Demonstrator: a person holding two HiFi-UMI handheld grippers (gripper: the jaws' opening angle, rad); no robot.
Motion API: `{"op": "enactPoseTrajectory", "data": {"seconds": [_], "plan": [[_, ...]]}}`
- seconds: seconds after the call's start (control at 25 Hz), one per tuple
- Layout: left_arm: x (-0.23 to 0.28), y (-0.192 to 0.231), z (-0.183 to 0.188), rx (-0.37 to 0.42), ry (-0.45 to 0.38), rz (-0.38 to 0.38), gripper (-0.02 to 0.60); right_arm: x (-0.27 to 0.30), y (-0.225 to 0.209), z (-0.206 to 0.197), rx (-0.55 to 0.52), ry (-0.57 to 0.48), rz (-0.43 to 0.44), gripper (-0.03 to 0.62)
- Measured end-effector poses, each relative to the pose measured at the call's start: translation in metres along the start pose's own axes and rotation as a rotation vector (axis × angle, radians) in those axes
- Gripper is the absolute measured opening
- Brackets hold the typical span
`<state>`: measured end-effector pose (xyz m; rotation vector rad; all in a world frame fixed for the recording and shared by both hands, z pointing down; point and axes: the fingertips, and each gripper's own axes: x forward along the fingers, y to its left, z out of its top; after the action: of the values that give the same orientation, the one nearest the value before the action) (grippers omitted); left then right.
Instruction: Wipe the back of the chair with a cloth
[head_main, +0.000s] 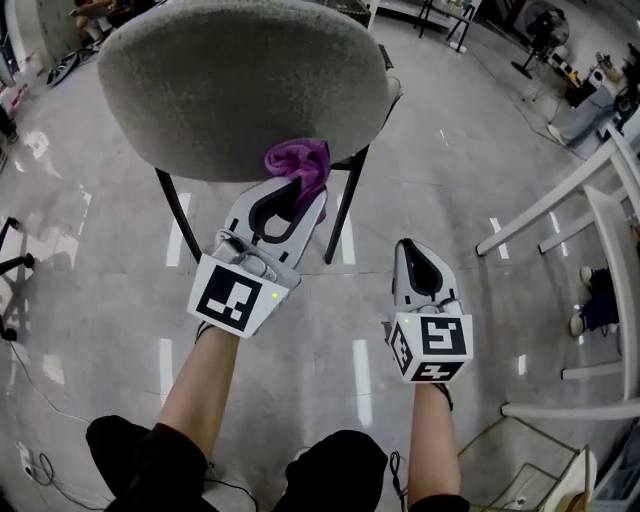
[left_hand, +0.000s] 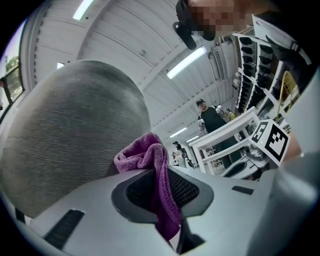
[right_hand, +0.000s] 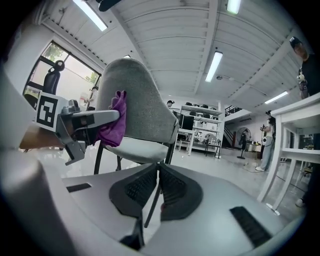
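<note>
The chair's grey fabric back fills the top of the head view. My left gripper is shut on a purple cloth, and the cloth's bunched top presses against the lower right edge of the chair back. In the left gripper view the cloth hangs between the jaws, right beside the grey back. My right gripper hangs lower and to the right, apart from the chair, shut with nothing in it. The right gripper view shows the chair, the cloth and the left gripper from the side.
Black chair legs run down behind the left gripper. White table frames stand at the right, with a person's shoes beside them. A black stand and a floor cable sit at the left edge.
</note>
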<state>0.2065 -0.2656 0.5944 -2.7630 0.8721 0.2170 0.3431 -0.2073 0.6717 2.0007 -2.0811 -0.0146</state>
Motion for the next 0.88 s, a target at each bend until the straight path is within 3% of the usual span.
{"op": "enactPoseTrajectory", "data": {"seconds": [0.08,0.2,0.32,0.6,0.88], "plan": [[0.016,-0.022,0.0,0.005,0.019,-0.081,0.081,-0.004,-0.005,-0.002,0.003,0.002,-0.009,0.028],[0.021,-0.05,0.011,0.012,-0.019,-0.191,0.083,-0.007,-0.003,-0.002,0.01,0.0,-0.015,0.028],[0.008,-0.059,0.019,-0.029,-0.032,-0.236,0.083,-0.009,0.008,0.007,0.014,-0.024,-0.009,0.028],[-0.033,-0.021,0.004,-0.076,0.023,-0.155,0.083,0.008,0.036,0.013,0.029,-0.042,0.037,0.028],[-0.087,0.031,0.003,-0.049,0.078,-0.052,0.083,0.028,0.084,0.03,0.044,-0.057,0.109,0.028]]}}
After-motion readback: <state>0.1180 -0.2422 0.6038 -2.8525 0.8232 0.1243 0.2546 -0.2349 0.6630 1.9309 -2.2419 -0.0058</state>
